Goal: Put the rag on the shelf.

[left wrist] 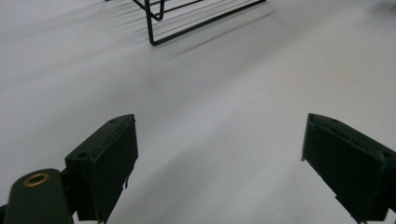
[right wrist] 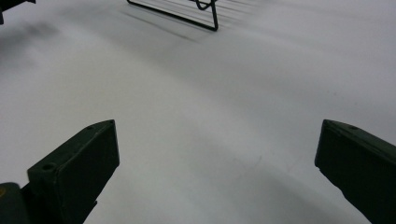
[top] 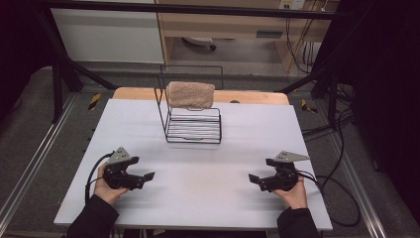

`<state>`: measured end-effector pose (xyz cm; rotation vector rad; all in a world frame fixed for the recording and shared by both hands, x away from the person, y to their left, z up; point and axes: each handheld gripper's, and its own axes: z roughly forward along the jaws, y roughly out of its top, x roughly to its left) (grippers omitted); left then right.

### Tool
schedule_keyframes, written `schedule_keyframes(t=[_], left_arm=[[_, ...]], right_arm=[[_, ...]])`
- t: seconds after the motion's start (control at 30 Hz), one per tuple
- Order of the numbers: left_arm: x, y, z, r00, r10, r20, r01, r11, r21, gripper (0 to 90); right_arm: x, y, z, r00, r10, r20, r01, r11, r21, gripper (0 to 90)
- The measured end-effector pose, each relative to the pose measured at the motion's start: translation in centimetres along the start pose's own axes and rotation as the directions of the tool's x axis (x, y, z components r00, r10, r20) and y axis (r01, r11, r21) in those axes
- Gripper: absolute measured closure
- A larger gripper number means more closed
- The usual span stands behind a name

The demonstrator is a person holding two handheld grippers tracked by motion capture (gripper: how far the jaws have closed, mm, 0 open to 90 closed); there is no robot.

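Table: white sheet (top: 198, 193) over a wooden top, seen from above my side.
Rack: black wire rack (top: 193, 126) at 12 o'clock from the sheet's middle, standing upright.
Towel: beige folded cloth (top: 190, 94) draped over the rack's top rail.
Left tongs: my left gripper (top: 141, 177) at 8 o'clock, held in my left hand (top: 104, 188), jaws spread wide, gripping nothing, white sheet between them.
Right tongs: my right gripper (top: 257, 179) at 4 o'clock, held in my right hand (top: 292, 193), jaws spread wide, nothing between them.
Spacing: both tongs well apart from the rack.
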<state>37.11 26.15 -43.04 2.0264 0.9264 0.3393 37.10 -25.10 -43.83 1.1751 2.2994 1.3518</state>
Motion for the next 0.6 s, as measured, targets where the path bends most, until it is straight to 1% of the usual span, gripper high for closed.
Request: schedule_keyframes(t=[0.1,0.13,0.2,0.33,0.4,0.6], left_arm=[[0.0,-0.5,0.3,1.0000,0.000,0.002,0.000,0.9999,0.016,10.5],[0.0,-0.6,0.3,1.0000,0.005,-0.001,-0.005,0.9998,0.021,10.5],[0.0,-0.8,0.3,1.0000,0.005,0.000,-0.005,0.9996,0.026,10.5],[0.0,-1.0,0.2,1.0000,0.005,-0.001,-0.005,0.9997,0.023,10.5],[0.1,-1.1,0.1,1.0000,0.003,0.000,-0.003,0.9998,0.017,10.5],[0.2,-1.1,0.1,1.0000,0.004,-0.001,-0.004,0.9998,0.019,10.5]], right_arm=[[-0.3,-0.7,-0.4,1.0000,0.000,0.010,0.000,1.000,0.011,0.5],[-0.4,-0.9,-0.5,0.9999,0.002,0.012,-0.002,1.000,0.017,0.5],[-0.6,-1.3,-0.7,0.9999,0.002,0.015,-0.002,1.000,0.013,0.5],[-0.8,-1.7,-1.0,0.9998,0.008,0.017,-0.008,1.000,0.015,0.5],[-0.9,-1.8,-1.1,0.9996,0.023,0.017,-0.023,1.000,0.011,0.5],[-0.9,-1.8,-1.2,0.9996,0.024,0.014,-0.024,1.000,0.008,0.5]])
